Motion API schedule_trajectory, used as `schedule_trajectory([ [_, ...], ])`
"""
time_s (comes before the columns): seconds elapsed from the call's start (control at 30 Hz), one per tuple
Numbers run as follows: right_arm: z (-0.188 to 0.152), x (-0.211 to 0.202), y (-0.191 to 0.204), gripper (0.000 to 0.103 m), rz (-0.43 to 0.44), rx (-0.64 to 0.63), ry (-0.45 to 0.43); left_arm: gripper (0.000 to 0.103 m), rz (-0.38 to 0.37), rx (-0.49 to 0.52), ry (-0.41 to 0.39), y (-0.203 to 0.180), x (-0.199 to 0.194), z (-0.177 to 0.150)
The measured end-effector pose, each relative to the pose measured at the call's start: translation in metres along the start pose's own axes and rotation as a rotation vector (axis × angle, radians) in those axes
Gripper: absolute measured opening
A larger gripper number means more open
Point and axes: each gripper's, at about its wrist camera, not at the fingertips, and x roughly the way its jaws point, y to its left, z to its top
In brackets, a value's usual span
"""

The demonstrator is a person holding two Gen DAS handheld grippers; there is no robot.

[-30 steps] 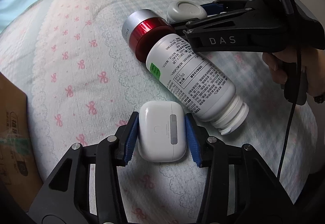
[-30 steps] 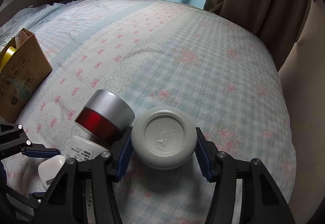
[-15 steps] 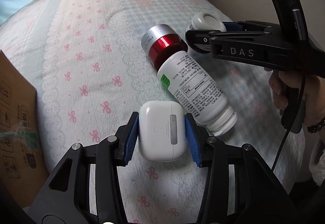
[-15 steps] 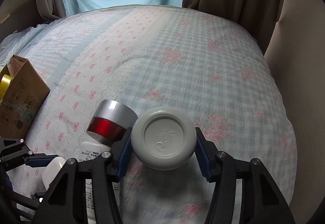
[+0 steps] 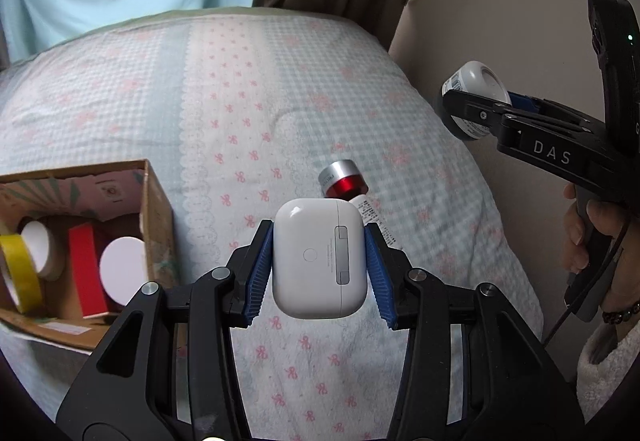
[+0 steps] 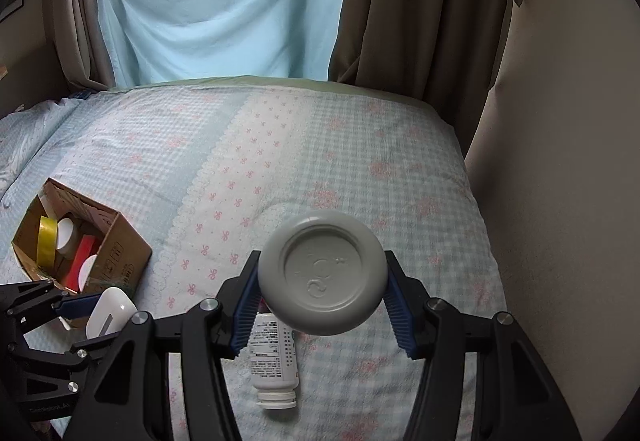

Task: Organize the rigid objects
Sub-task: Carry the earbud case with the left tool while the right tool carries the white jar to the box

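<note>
Lifted clear of the bedspread [image 5: 248, 89] now, no longer resting on it: white earbud case [image 5: 319, 258] pinched in left gripper [image 5: 318, 273], grey round jar [image 6: 322, 273] clamped in right gripper [image 6: 320, 301]. Left lying near the bed's right edge: red-capped bottle [image 6: 274, 357]. Newly in view at the left edge: cardboard box [image 5: 154, 209] holding yellow tape [image 5: 18, 273].

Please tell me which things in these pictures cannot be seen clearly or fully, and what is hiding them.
- White bottle: in the left wrist view, mostly hidden behind the earbuds case; in the right wrist view, the round grey container covers its upper part.
- Bottle label: text too small to read in both views.
- Cardboard box: cut off by the left edge in the left wrist view; its walls hide the lower contents.
- Grey container's sticker: too small to read.
</note>
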Motion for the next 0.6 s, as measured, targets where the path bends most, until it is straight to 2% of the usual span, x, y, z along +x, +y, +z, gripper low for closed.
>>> schedule_trajectory([
  [0.2, 0.026, -0.050, 0.040, 0.052, 0.054, 0.039, -0.011, 0.041, 0.076, -0.046, -0.060, 0.048, -0.079, 0.014],
  [0.37, 0.038, -0.071, 0.092, 0.052, 0.109, 0.023, 0.006, 0.041, 0.132, -0.112, -0.094, 0.103, -0.127, 0.016],
  [0.6, 0.037, -0.068, 0.182, 0.052, 0.181, 0.024, 0.056, 0.041, 0.161, -0.173, -0.093, 0.191, -0.159, 0.003],
])
